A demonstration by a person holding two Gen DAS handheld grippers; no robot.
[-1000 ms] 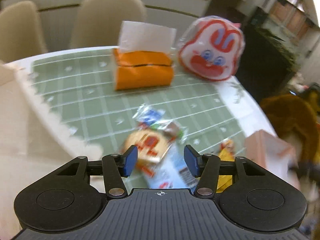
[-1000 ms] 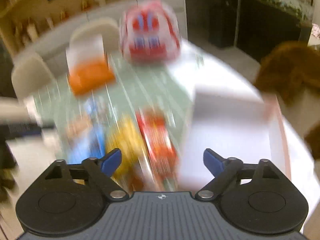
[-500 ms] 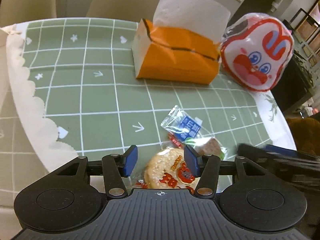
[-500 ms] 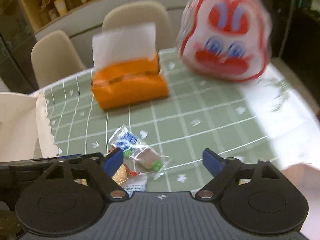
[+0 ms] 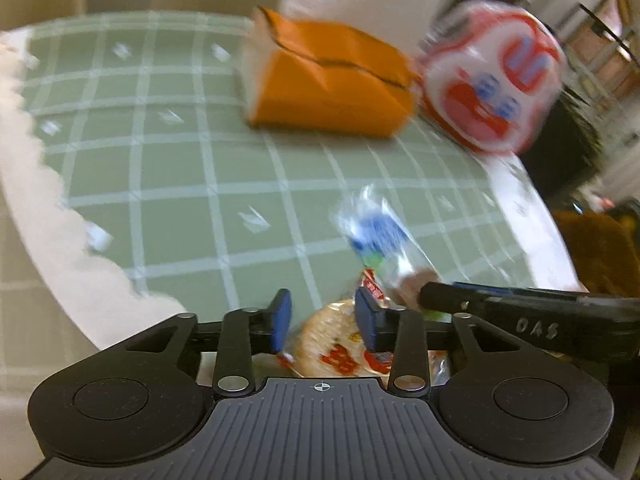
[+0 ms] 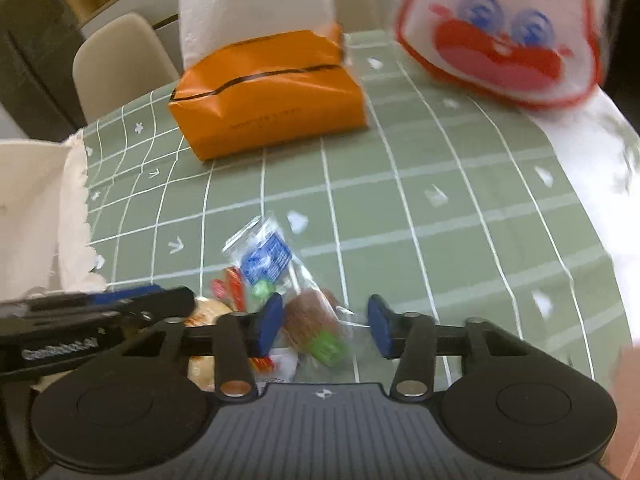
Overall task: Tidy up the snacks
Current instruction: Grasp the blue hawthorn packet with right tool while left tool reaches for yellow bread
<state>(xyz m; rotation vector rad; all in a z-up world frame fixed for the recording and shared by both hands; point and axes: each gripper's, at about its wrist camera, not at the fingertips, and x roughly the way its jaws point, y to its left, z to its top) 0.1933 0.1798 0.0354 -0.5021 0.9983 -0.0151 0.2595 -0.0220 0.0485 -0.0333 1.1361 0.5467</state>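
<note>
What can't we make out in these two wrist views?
- Rice cracker, left wrist: lower part hidden by the gripper body; print blurred.
- Clear packet, left wrist: motion blur, label unreadable.
- Brown snack, right wrist: whether the jaws press its wrapper is unclear.
- Rabbit bag, right wrist: top cut off by the edge, blurred.

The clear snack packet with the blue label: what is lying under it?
The clear packet overlaps a red wrapper and lies beside the round rice cracker. Its far end rests on the green tablecloth. What lies under its near end is hidden by the right gripper.
</note>
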